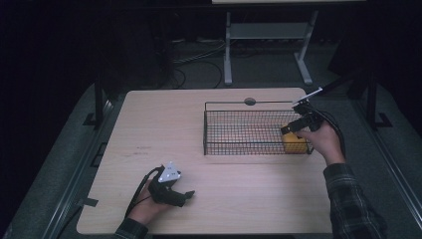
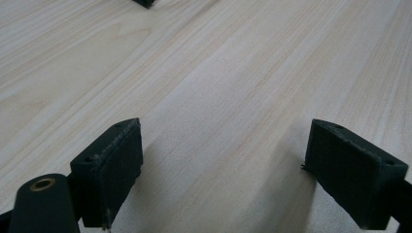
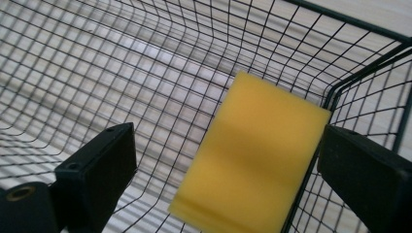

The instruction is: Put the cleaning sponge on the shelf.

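A black wire basket (image 1: 205, 127) stands on the right half of the wooden table (image 1: 164, 124). A yellow sponge (image 1: 294, 144) lies inside it at the near right corner. My right gripper (image 1: 293, 127) hangs over that end of the basket, held by a hand in a plaid sleeve. In the right gripper view its jaws stand wide apart above the sponge (image 3: 255, 155), slightly blurred against the basket mesh (image 3: 121, 73). My left gripper (image 1: 186, 196) rests low near the table's front left. It is open over bare wood (image 2: 218, 63), with nothing between its pads (image 2: 111, 170).
A round grommet hole (image 1: 250, 101) sits at the table's far edge, just behind the basket. Beyond the table stands a white desk frame (image 1: 263, 35) with cables on the dark floor. A small dark corner (image 2: 145, 2) shows at the top edge of the left gripper view.
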### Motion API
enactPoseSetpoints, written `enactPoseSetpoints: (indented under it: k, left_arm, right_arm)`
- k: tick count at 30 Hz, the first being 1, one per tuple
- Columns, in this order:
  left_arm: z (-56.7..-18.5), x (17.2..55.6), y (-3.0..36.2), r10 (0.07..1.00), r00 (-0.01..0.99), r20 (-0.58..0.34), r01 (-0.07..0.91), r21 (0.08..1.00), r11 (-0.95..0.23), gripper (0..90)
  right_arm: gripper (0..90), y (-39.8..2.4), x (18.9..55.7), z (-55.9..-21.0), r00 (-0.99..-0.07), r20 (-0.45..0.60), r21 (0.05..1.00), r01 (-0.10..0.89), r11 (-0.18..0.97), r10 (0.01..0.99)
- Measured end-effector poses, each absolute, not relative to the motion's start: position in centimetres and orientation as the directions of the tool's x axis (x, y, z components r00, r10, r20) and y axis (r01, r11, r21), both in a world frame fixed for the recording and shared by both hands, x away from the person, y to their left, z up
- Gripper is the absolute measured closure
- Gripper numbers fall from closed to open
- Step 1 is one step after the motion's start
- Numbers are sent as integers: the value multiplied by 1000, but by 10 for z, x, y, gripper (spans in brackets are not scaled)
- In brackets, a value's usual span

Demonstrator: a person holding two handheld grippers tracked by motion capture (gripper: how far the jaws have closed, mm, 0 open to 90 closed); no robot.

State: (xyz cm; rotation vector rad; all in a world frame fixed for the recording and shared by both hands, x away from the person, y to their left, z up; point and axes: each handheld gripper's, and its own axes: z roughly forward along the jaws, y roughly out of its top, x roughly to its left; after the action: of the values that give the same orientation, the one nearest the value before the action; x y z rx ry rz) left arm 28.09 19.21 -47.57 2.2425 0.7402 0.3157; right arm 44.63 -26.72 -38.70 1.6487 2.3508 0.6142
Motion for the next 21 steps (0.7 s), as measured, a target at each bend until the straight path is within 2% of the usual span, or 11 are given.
enactPoseSetpoints:
  k: [8,21]
  left_arm:
    - [-476,281,192,595,803,1,413,719,-559,128]
    - [-476,281,192,595,804,1,413,718,-559,128]
  right_arm:
    - [67,-270,411,-367,-394,76,529,794,298,916]
    - [67,-267,352,-367,-464,65,594,730,340,883]
